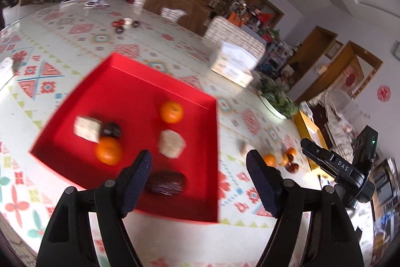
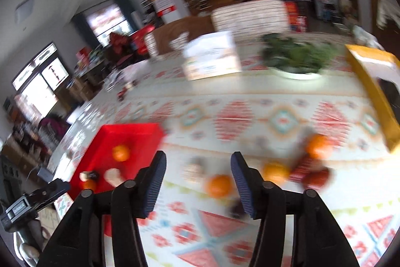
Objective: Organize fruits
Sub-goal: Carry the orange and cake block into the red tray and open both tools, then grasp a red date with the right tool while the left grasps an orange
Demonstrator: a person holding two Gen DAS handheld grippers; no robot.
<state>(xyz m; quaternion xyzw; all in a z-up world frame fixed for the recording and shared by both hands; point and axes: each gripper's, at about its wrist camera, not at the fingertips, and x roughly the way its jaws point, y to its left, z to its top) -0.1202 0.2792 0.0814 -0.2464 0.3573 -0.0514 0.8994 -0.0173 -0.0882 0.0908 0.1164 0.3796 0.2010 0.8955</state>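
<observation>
Hovering over the patterned tabletop [image 2: 250,91], both grippers stand released with nothing between their jaws. The right gripper [image 2: 198,182] points at loose fruit just ahead: one orange [image 2: 220,185] at about one o'clock close to its right jaw, a second orange [image 2: 275,172] beyond that, then a reddish-brown fruit [image 2: 316,178] and a third orange [image 2: 318,143] farther toward two o'clock. That view is heavily smeared, so the edges of the fruit are hard to place; closing now could, I judge, clip the nearest orange off-centre and send it rolling across the smooth cloth toward the yellow box [image 2: 375,91].

The left gripper [image 1: 198,167] hangs over the near edge of the red tray [image 1: 125,81]. Inside it, a dark ridged fruit [image 1: 166,182] lies nearest at twelve o'clock, an orange [image 1: 108,150] at eleven, a pale wrapped piece [image 1: 172,143] just past, then a dark round fruit [image 1: 111,130], another pale piece [image 1: 87,129] and a far orange [image 1: 171,111]. Dropping lower here risks nudging the dark ridged fruit or catching the tray wall. The right gripper's body shows at three o'clock, near enough that crossing paths could knock the two together.
</observation>
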